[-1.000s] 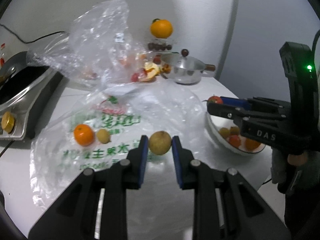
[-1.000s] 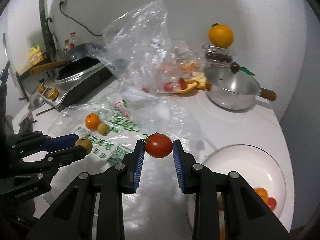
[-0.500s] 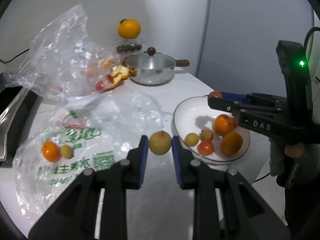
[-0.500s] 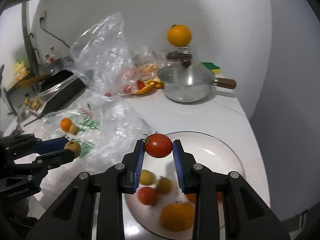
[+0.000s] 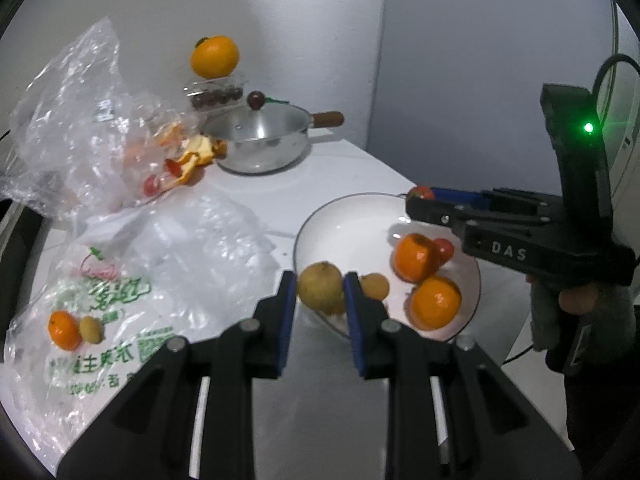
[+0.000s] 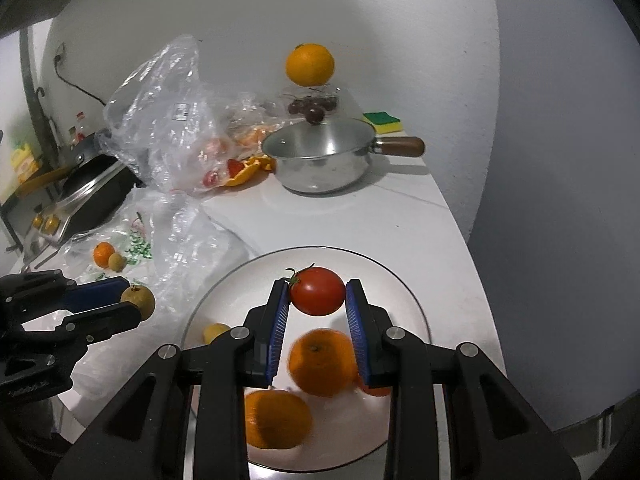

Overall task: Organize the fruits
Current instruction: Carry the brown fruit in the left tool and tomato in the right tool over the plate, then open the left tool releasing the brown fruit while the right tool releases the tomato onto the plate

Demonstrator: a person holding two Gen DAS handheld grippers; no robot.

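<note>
My left gripper (image 5: pixel 320 286) is shut on a small yellow-brown fruit (image 5: pixel 320 286), held over the near left rim of the white plate (image 5: pixel 352 216). My right gripper (image 6: pixel 318 292) is shut on a red tomato (image 6: pixel 317 291) above the middle of the plate (image 6: pixel 408 300). On the plate lie two oranges (image 5: pixel 436 307), a small tomato (image 5: pixel 445 249) and a small yellow fruit (image 5: pixel 375 286). A small orange (image 5: pixel 63 329) and a yellow fruit (image 5: pixel 91 329) rest on the printed plastic bag (image 5: pixel 112 320) at the left.
A steel pot (image 5: pixel 262 142) with a wooden handle stands at the back, with orange peel (image 5: pixel 198 156) and a crumpled clear bag (image 5: pixel 80 128) beside it. A big orange (image 5: pixel 214 57) sits on a clear box of dark fruit. A stove (image 6: pixel 84 196) is far left. The counter edge runs just right of the plate.
Both grippers have swung right from over the printed bag to over the plate, each still holding its fruit. The plate and its fruit have come into fuller view.
</note>
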